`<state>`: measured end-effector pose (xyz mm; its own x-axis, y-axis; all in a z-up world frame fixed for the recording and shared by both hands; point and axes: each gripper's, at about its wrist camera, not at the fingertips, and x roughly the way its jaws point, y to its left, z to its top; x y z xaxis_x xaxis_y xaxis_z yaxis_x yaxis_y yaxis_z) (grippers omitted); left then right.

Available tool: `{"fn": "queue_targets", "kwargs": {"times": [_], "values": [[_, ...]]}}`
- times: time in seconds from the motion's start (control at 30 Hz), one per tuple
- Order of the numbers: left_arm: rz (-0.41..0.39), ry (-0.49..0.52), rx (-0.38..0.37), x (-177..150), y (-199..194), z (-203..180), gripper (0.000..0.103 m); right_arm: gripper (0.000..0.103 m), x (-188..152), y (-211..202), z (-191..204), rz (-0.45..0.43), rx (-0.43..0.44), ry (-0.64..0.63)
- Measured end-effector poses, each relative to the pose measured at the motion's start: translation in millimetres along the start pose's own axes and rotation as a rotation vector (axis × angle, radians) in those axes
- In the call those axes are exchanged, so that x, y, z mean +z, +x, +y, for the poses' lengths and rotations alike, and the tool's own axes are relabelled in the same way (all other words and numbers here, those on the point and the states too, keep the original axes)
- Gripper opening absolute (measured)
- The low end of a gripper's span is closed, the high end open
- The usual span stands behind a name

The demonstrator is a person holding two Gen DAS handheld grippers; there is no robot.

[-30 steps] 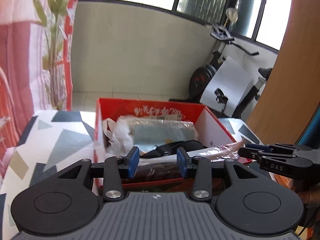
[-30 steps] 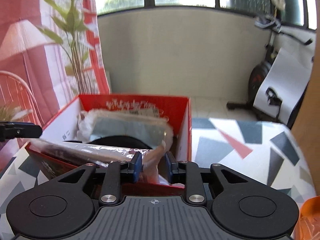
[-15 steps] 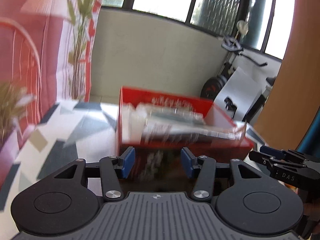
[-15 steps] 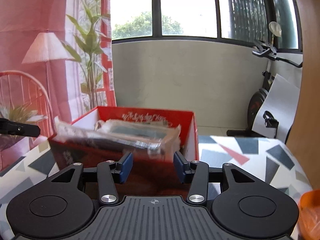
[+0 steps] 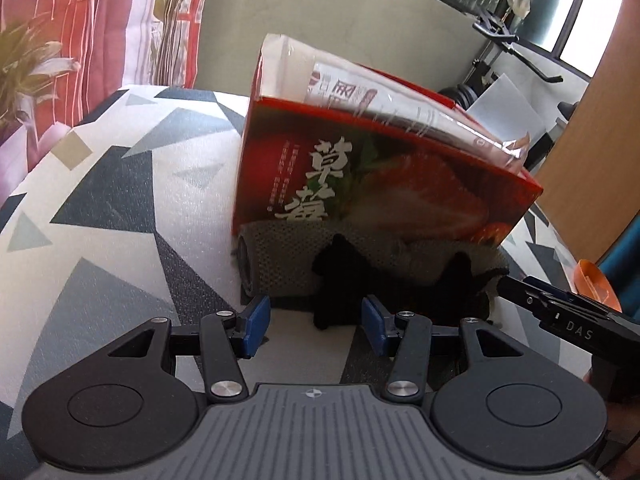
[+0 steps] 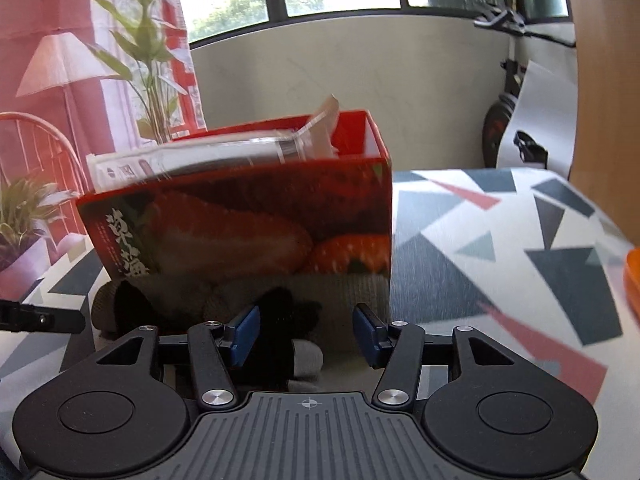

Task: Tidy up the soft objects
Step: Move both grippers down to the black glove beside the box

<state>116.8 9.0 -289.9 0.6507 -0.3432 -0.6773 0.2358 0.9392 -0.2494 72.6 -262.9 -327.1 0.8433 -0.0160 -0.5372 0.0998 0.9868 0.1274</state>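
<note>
A red strawberry box (image 5: pixel 380 168) (image 6: pixel 248 224) stands on the patterned table, with a clear-plastic packet (image 5: pixel 400 108) (image 6: pixel 208 160) lying across its top. Against its near side lie a rolled grey mesh cloth (image 5: pixel 280 264) (image 6: pixel 352 292) and a black cloth (image 5: pixel 336 276) (image 6: pixel 280 312). My left gripper (image 5: pixel 315 324) hangs low in front of them, open, with the black cloth's tip between the pads but untouched. My right gripper (image 6: pixel 306 334) is beside it, jaws opening, over the black cloth and a grey cloth end (image 6: pixel 308 356) without pressing them.
The tablecloth (image 5: pixel 120 208) has grey and black triangles, with bare room left of the box and to its right (image 6: pixel 500 240). An orange object (image 6: pixel 633 280) sits at the right edge. Behind are a low wall, a potted plant (image 6: pixel 24 240) and an exercise bike (image 5: pixel 508 40).
Both grippers have sunk from above the box's opening to table level in front of it. Both jaws have widened. The plastic packet between them earlier now rests on the box.
</note>
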Motion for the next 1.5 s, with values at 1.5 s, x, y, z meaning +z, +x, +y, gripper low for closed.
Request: {"fn": "queue_targets", "kwargs": {"times": [1.5], "values": [[0.050,0.002,-0.058,15,40,-11,0.053,0.041,-17,43,12,0.121,0.161,-0.039]]}}
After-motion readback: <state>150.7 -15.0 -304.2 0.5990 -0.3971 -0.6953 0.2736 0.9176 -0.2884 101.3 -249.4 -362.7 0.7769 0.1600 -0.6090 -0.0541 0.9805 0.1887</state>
